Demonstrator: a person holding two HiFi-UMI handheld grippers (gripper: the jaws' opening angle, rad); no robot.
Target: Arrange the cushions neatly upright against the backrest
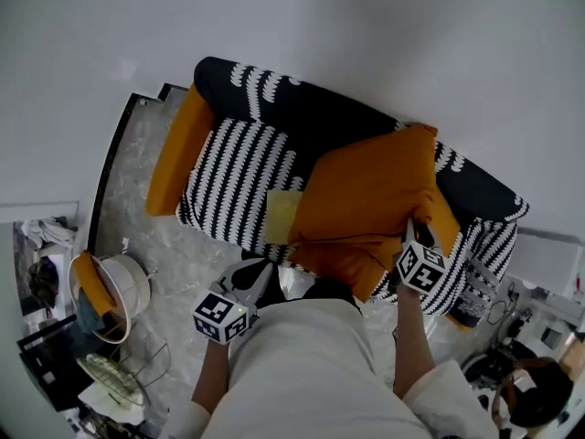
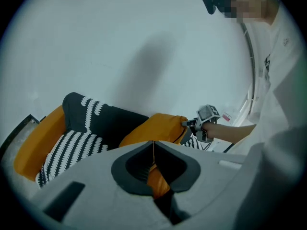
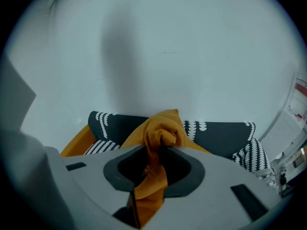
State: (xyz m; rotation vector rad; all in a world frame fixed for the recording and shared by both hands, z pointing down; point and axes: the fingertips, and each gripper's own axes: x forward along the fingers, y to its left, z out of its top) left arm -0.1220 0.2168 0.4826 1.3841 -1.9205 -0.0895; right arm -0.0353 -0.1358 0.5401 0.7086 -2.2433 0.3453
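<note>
Mid-lift: your left tool (image 2: 154,166) and right tool (image 3: 152,169) both pinch cushion (image 1: 366,199) fabric, centre-right over the seat. Next, I'd stand it upright against the backrest (image 1: 311,112), then release.

Living-room corner: black-and-white sofa (image 1: 239,167) with orange cushions (image 1: 366,195) against a plain white wall (image 1: 366,26), marbled floor (image 1: 155,245).

orange cushion (image 1: 366,190) on striped sofa (image 1: 233,167) | left claw (image 1: 267,269), right claw (image 1: 412,230) at its edges
</note>
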